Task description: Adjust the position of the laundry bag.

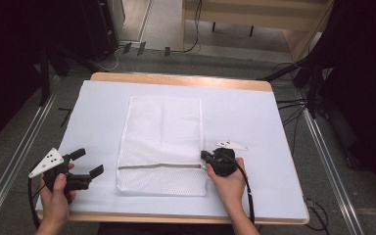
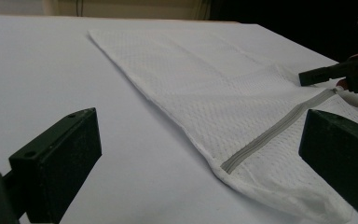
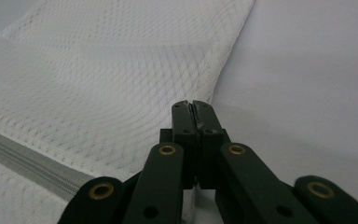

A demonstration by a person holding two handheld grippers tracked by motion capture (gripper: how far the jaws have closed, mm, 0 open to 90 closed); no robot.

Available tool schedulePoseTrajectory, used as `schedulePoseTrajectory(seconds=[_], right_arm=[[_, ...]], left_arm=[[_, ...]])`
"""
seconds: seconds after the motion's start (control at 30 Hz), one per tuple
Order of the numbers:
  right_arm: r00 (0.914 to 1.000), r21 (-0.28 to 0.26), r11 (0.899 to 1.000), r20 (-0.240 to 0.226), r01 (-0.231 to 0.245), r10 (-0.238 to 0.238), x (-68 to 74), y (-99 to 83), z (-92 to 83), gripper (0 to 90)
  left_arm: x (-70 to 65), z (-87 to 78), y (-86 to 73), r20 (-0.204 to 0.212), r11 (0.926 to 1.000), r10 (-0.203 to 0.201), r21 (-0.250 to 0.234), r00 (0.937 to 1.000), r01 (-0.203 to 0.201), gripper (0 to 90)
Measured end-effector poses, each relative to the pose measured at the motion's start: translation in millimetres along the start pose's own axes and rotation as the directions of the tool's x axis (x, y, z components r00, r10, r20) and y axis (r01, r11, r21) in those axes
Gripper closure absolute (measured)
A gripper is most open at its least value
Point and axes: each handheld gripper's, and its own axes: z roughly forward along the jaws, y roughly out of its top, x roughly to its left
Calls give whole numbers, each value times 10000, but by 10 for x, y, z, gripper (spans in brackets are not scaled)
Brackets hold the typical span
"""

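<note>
On the table, high view: white mesh bag (image 1: 161, 144) lies flat at centre; right gripper (image 1: 206, 157) at the zipper's (image 1: 159, 166) right end; left gripper (image 1: 88, 164) hangs apart, left of it.
Left gripper view: jaws wide, nothing between them.
Right gripper view: jaws closed at the bag's right edge; the zipper pull cannot be made out.
Handling: light, soft, floppy; best taken at the zipper pull or a hem.

White mesh laundry bag (image 1: 162, 144), rectangular, lying flat on the white-covered worktop (image 1: 254, 117), long axis running away from the person. Fine honeycomb weave, faint fold creases across the upper part. Grey zipper (image 1: 159, 166) runs straight across near the person's end, closed along its visible length. Zipper's right end sits at the bag's right edge. Near corner slightly rumpled in the left gripper view.
</note>
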Motion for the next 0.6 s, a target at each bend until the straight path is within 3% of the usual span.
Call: schedulePoseTrajectory(seconds=[0.47,0.57,0.6], right_arm=[[9984,-423,9989,528,-189,212,-301,-2,-306,887],[9999,-856,9963,98,-85,94,-308,5,-443,660],[9996,-1016,9945,-91,238,-249,-310,-6,-602,627]], left_arm=[[2,1,-2,2,9999,-82,-66,10000,82,0],[-3,-6,-7,-26,9999,-123,-43,9999,122,0],[-6,-16,-11,-25,9999,-101,-38,9999,101,0]])
